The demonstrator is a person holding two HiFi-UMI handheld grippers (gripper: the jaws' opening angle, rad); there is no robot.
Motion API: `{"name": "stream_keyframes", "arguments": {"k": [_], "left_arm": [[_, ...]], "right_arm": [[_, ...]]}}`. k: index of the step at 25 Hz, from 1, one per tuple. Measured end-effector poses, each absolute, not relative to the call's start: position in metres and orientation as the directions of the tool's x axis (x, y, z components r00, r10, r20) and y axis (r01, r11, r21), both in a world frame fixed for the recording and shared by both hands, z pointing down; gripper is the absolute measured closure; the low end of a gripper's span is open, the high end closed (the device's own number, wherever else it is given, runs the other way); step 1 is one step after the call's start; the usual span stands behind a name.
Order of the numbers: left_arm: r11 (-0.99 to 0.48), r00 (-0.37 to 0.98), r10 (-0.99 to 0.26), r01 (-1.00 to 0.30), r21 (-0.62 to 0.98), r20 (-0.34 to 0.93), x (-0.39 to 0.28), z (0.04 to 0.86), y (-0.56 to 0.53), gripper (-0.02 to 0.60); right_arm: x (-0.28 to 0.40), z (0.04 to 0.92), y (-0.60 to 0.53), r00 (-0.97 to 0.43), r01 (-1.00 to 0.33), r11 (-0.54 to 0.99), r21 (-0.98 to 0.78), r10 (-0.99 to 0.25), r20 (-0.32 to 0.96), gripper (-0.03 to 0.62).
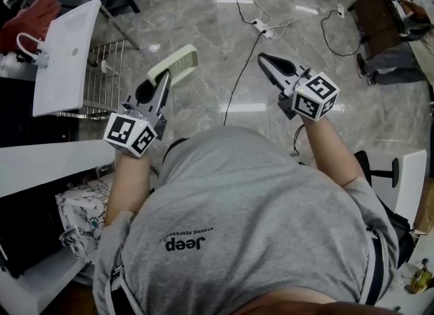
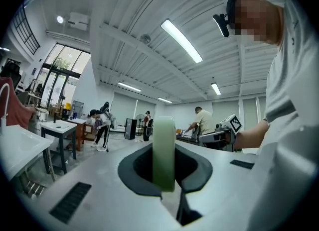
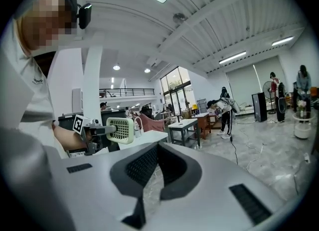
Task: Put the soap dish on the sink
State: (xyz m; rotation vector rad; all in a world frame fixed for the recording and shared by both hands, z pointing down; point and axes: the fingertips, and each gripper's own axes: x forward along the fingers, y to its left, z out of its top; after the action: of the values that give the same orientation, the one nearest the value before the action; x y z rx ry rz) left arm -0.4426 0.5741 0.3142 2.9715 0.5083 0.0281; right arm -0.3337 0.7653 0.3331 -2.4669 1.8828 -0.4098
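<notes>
Soap dish in the left gripper, sink off to its left

The left gripper was clamped on the pale green soap dish, which stood on edge with its long axis running out ahead of the jaws. The white sink lay well apart to the left, on the holding hand's side. The right gripper was closed and empty, farther from the sink.

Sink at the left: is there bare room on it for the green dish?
Yes: the sink looks bare from its faucet across to the wire rack. The left gripper holds the soap dish. Cables crowd the floor ahead.
</notes>
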Motion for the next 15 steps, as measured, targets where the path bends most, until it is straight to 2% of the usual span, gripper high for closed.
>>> {"name": "stream_keyframes", "arguments": {"k": [8,15], "left_arm": [[-0.932,0.942,0.336,0.333,0.141,-0.007,-0.415,0.318,0.567,0.552],[-0.926,0.938,0.345,0.343,0.159,-0.019,-0.373,0.338,0.49,0.552]], "right_arm": [[-0.308,0.339,0.754,0.225,-0.949,-0.262,-0.175,-0.953,0.205,0.542],[-0.266,0.35,0.68,0.234,-0.946,-0.276,-0.169,-0.945,0.23,0.542]]}}
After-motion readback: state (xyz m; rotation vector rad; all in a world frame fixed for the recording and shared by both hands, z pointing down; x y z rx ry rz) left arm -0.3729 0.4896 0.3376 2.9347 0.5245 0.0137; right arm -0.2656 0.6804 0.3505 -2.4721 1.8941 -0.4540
